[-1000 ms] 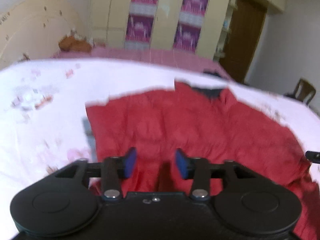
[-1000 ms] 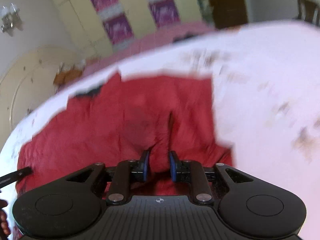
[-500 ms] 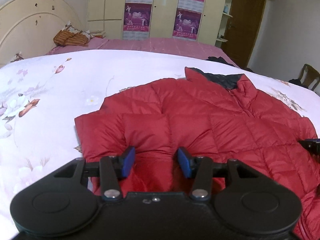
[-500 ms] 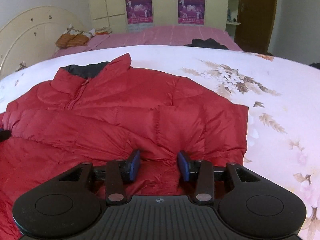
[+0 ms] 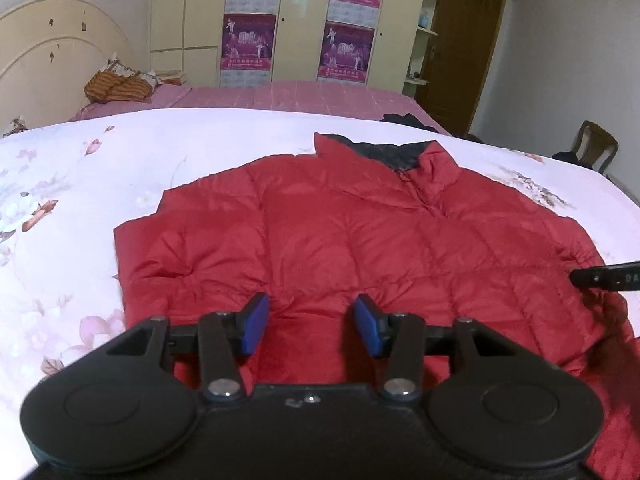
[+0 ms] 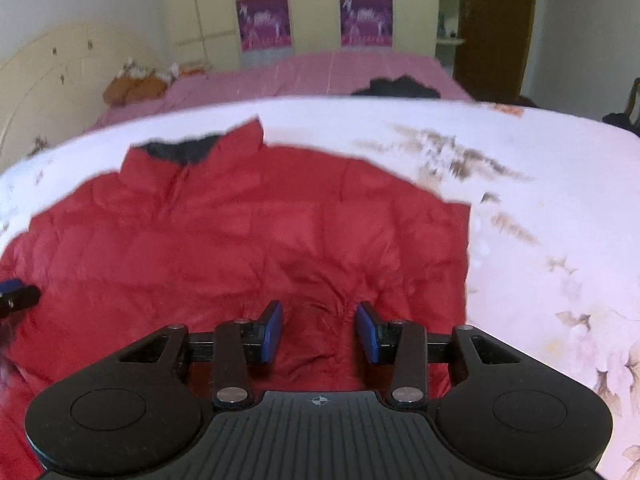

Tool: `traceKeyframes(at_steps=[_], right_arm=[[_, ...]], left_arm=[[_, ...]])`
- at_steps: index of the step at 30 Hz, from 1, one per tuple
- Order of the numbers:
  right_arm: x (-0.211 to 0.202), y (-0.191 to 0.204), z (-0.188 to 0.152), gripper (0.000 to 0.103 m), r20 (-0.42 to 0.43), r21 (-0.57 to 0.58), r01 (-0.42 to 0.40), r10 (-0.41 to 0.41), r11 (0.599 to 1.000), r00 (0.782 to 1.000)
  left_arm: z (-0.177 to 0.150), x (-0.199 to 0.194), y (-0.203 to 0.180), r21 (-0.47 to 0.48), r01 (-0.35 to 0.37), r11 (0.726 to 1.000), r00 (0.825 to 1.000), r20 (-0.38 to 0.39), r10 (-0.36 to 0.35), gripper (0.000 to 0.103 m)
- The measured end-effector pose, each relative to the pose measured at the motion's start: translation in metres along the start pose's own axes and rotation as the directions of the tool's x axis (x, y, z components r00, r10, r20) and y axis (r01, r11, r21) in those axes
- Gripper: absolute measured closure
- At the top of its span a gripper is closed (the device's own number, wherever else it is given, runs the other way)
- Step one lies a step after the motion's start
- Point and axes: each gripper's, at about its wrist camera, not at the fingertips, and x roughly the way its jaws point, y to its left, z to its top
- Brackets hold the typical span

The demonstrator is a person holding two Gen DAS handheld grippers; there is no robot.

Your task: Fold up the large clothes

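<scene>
Here, a red quilted down jacket point(image 5: 360, 240) lies spread flat on a bed covered by a white floral bedspread point(image 5: 72, 208), its front facing up and its stand-up collar, lined in dark fabric point(image 5: 392, 152), pointing toward the far side of the bed. Seen from the left wrist camera, the left gripper point(image 5: 311, 328) hovers over the near part of the jacket, its blue-padded fingers point(image 5: 254, 326) spread wide apart with only red fabric showing between them and nothing held. At the right edge of that view, the dark tip of the other tool pokes in above the jacket's sleeve. From the right wrist camera, which is somewhat blurred, the right gripper point(image 6: 319, 332) is likewise wide apart and empty, poised over a rumpled patch of the jacket point(image 6: 248, 248) near its right-hand edge. Beyond the bedspread point(image 6: 540, 200) stretches a pink checked sheet point(image 5: 280, 96), with a dark garment point(image 6: 396, 88) lying on it. A cream headboard point(image 5: 52, 60) curves at the left, an orange-brown bundle point(image 5: 116, 86) sits beside it, and a cream wardrobe point(image 5: 300, 20) carrying purple posters stands at the back next to a brown door point(image 5: 464, 40). A wooden chair point(image 5: 594, 150) is at the far right.
</scene>
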Motion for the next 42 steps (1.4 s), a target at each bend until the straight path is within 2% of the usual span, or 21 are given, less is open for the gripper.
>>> traceKeyframes(at_steps=[6, 9, 11, 14, 15, 17, 18, 20, 24, 27, 28, 30, 34, 37, 40, 42], right_arm=[[0.026, 0.000, 0.008, 0.063, 0.024, -0.017, 0.023, -0.023, 1.000, 0.999], [0.018, -0.001, 0.011, 0.062, 0.038, -0.034, 0.034, -0.033, 0.999, 0.999], [0.002, -0.001, 0.014, 0.062, 0.091, -0.013, 0.000, 0.001, 1.000, 0.996], [-0.003, 0.014, 0.025, 0.062, 0.110, -0.049, -0.049, 0.054, 0.998, 0.993], [0.000, 0.020, 0.028, 0.062, 0.102, -0.063, -0.066, 0.072, 0.996, 0.992], [0.013, 0.039, 0.032, 0.062, 0.073, -0.112, -0.099, 0.108, 0.989, 0.992], [0.020, 0.045, 0.032, 0.062, 0.061, -0.136, -0.102, 0.111, 0.985, 0.992], [0.034, 0.055, 0.027, 0.062, 0.033, -0.171, -0.084, 0.091, 0.982, 0.995], [0.044, 0.048, 0.020, 0.062, 0.033, -0.148, -0.071, 0.077, 0.986, 0.996], [0.033, 0.041, 0.020, 0.062, 0.048, -0.125, -0.009, 0.015, 0.992, 0.999], [0.019, 0.038, 0.019, 0.062, 0.079, -0.116, 0.012, -0.003, 0.993, 0.997], [-0.011, 0.032, 0.015, 0.062, 0.148, -0.087, -0.015, 0.028, 0.996, 0.989], [-0.032, 0.035, -0.002, 0.062, 0.114, -0.093, -0.070, 0.081, 0.993, 0.990], [-0.016, 0.039, -0.015, 0.062, 0.054, -0.134, -0.017, 0.024, 0.991, 0.998], [-0.001, 0.031, -0.020, 0.062, 0.014, -0.091, 0.014, -0.013, 0.996, 1.000], [-0.013, 0.025, -0.018, 0.062, 0.021, -0.045, 0.003, -0.002, 0.999, 1.000]], left_arm=[[0.007, 0.014, -0.003, 0.017, -0.009, 1.000, 1.000, -0.016, 0.009, 0.056], [0.011, 0.011, -0.002, 0.017, -0.007, 1.000, 1.000, -0.027, 0.007, 0.056], [0.015, 0.008, -0.004, 0.015, -0.007, 1.000, 1.000, -0.016, 0.007, 0.056], [0.023, 0.013, -0.012, 0.016, 0.008, 1.000, 1.000, 0.004, -0.008, 0.055], [0.026, 0.016, -0.017, 0.020, 0.013, 1.000, 1.000, 0.005, -0.013, 0.053], [0.029, 0.023, -0.026, 0.037, 0.012, 0.999, 1.000, 0.006, -0.012, 0.041], [0.030, 0.028, -0.030, 0.044, 0.007, 0.999, 1.000, 0.000, -0.007, 0.039], [0.028, 0.036, -0.035, 0.060, -0.003, 0.998, 1.000, -0.018, 0.004, 0.037], [0.022, 0.041, -0.031, 0.065, 0.001, 0.998, 1.000, -0.026, 0.001, 0.036], [0.022, 0.037, -0.027, 0.072, 0.002, 0.997, 0.999, -0.034, 0.000, 0.037], [0.023, 0.032, -0.026, 0.076, 0.003, 0.997, 0.999, -0.036, 0.000, 0.039], [0.025, 0.016, -0.025, 0.067, 0.018, 0.998, 1.000, -0.011, -0.017, 0.035], [0.012, -0.009, -0.026, 0.043, 0.054, 0.998, 0.998, 0.017, -0.055, 0.035], [-0.003, -0.004, -0.025, 0.053, 0.061, 0.997, 0.998, -0.015, -0.061, 0.038], [-0.008, 0.000, -0.019, 0.071, 0.040, 0.997, 0.999, -0.027, -0.038, 0.037], [-0.004, -0.012, -0.014, 0.065, 0.019, 0.998, 1.000, -0.019, -0.018, 0.037]])
